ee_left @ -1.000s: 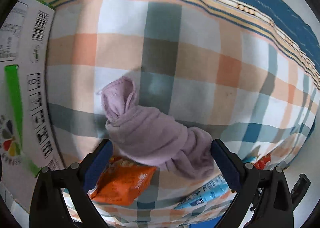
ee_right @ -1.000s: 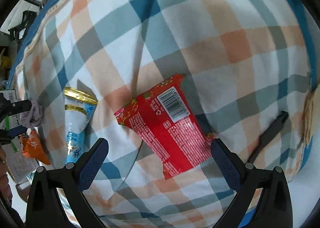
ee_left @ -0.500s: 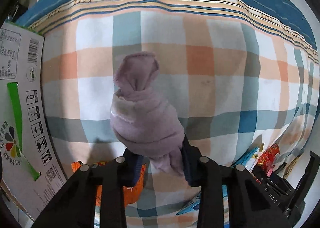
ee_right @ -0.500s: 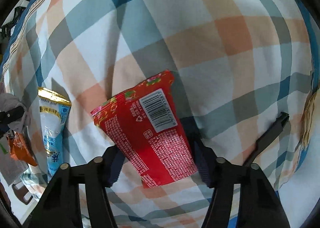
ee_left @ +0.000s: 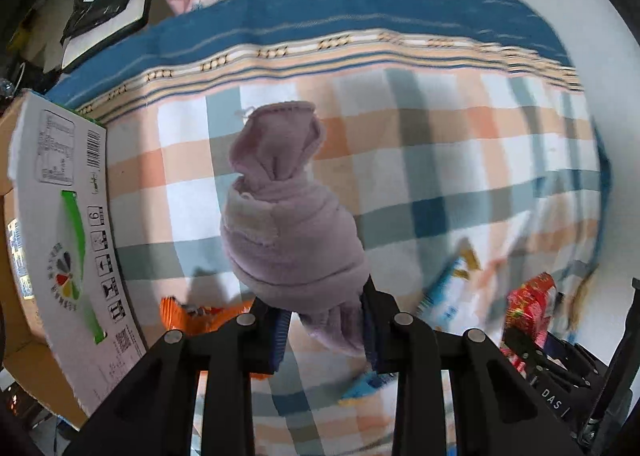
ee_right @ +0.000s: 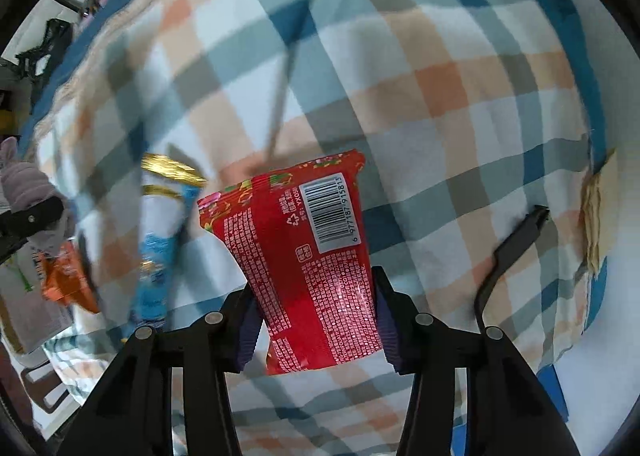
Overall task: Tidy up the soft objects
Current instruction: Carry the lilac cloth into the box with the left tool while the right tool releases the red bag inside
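My left gripper [ee_left: 325,330] is shut on a rolled lilac sock [ee_left: 288,224] and holds it up above the plaid cloth [ee_left: 440,160]. My right gripper [ee_right: 316,332] is shut on a red snack packet [ee_right: 308,256] with a barcode, lifted off the cloth [ee_right: 440,96]. The sock in the left gripper also shows at the left edge of the right wrist view [ee_right: 24,180]. The red packet also shows at the right of the left wrist view [ee_left: 528,304].
An open cardboard box [ee_left: 60,224] stands at the left. An orange packet [ee_left: 188,312] and a blue-and-white packet [ee_left: 448,288] lie on the cloth; they also show in the right wrist view, orange [ee_right: 68,284] and blue [ee_right: 160,240]. A black tool [ee_right: 508,252] lies at the right.
Both grippers closed from wide open: the left on the sock, the right on the red packet. Both have since lifted their objects off the cloth.
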